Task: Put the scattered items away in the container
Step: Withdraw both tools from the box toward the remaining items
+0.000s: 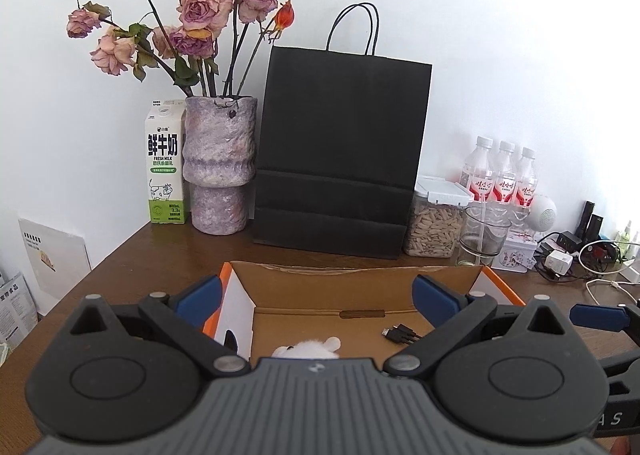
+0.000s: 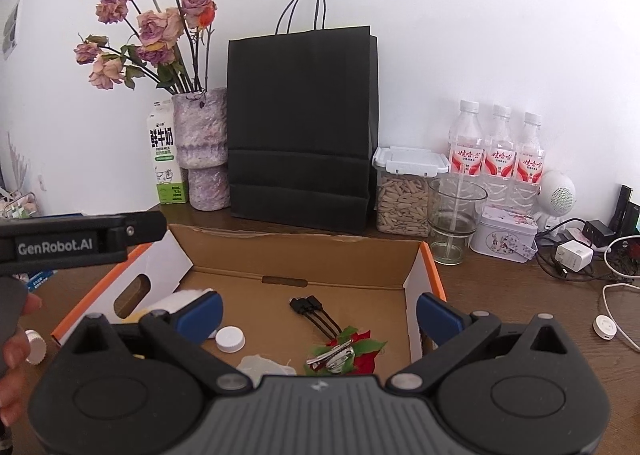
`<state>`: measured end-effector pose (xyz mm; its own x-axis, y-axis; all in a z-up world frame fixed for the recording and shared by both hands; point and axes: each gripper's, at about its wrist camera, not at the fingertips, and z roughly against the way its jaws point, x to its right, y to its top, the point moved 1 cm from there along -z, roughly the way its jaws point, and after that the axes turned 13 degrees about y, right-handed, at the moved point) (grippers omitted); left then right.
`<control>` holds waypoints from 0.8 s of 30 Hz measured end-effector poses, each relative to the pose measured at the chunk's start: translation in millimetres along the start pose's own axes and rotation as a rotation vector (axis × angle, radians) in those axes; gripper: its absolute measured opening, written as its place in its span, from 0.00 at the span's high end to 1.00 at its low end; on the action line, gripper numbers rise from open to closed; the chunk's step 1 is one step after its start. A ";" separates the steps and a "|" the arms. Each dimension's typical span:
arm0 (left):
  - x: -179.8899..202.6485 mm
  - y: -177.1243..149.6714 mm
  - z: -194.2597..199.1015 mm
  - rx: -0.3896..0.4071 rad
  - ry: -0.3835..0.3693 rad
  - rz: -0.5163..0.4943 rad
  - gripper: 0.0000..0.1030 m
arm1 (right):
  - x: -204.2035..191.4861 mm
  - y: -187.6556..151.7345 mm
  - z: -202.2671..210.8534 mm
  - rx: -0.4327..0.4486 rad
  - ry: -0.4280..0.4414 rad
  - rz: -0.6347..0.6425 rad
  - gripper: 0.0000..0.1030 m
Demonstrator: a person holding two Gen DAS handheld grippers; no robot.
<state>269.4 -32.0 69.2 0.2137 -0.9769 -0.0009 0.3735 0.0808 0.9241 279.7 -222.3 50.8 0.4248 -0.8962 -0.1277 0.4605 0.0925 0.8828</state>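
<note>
Both tools, left tool and right tool, hover level (fingers spread, empty) above the cardboard box

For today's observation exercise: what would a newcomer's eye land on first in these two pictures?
Probably the tall black paper bag against the wall, with the dried pink roses in a mottled vase to its left. Next, the open cardboard box on the table in front, holding a black cable, a white cap and a red flower clip, framed by each open gripper's blue pads.

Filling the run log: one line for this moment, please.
left gripper: open, empty | right gripper: open, empty | both over cardboard box | in box: cable, white cap, flower clip
</note>
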 end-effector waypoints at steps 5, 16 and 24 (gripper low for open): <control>-9.5 -5.1 23.3 0.009 -0.004 -0.012 0.00 | -7.9 -6.2 23.2 0.010 -0.019 0.013 0.00; -47.0 -19.9 73.5 0.025 0.003 -0.011 0.00 | -22.1 -40.6 81.4 0.019 -0.051 -0.006 0.00; -77.9 -35.9 97.1 0.014 0.032 -0.009 0.00 | -30.9 -68.4 115.3 0.012 -0.078 -0.002 0.00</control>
<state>151.6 22.0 73.1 0.2393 -0.9707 -0.0212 0.3631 0.0693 0.9292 145.2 -251.0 46.5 0.3619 -0.9274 -0.0947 0.4516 0.0855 0.8881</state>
